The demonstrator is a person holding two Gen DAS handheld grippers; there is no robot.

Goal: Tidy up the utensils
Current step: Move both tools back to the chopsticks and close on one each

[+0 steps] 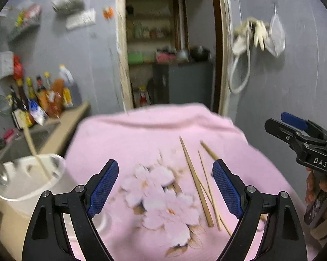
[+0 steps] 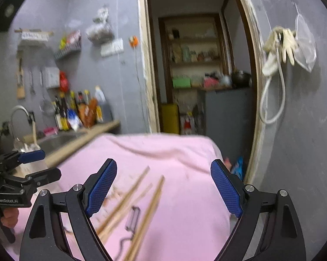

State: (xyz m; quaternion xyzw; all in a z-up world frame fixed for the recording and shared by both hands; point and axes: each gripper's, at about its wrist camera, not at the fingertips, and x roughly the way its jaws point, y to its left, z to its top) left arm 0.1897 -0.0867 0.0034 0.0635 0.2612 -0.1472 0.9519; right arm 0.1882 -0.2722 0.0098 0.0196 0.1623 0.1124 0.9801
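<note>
A: Where are the chopsticks (image 1: 196, 178)?

B: Loose on the pink cloth (image 1: 130, 134), three or so, fanned out and crossing at their near ends, right of the printed flower. A small metal peeler (image 2: 131, 217) lies between them in the right wrist view.

A: How will they handle?

B: I'd judge them light, stiff and thin, apt to roll or pivot if pinched off-centre. A hold around mid-length, across the stick, looks safest; where they cross, one may drag another along.

A: And the claws?

B: The left gripper (image 1: 165, 182) is spread wide with nothing between its pads, hovering over the flower. The right gripper (image 2: 163, 182) gapes just as wide, bare too, above the chopsticks.

A: Where do they go?

B: Probably the white holder (image 1: 26, 178) at the near left, with one pale utensil already standing in it; its base is cut off.

A: Anything unclear?

B: Motion blur smears the sticks in the right view, so the exact count is uncertain. The peeler's near end runs behind the frame edge.
</note>
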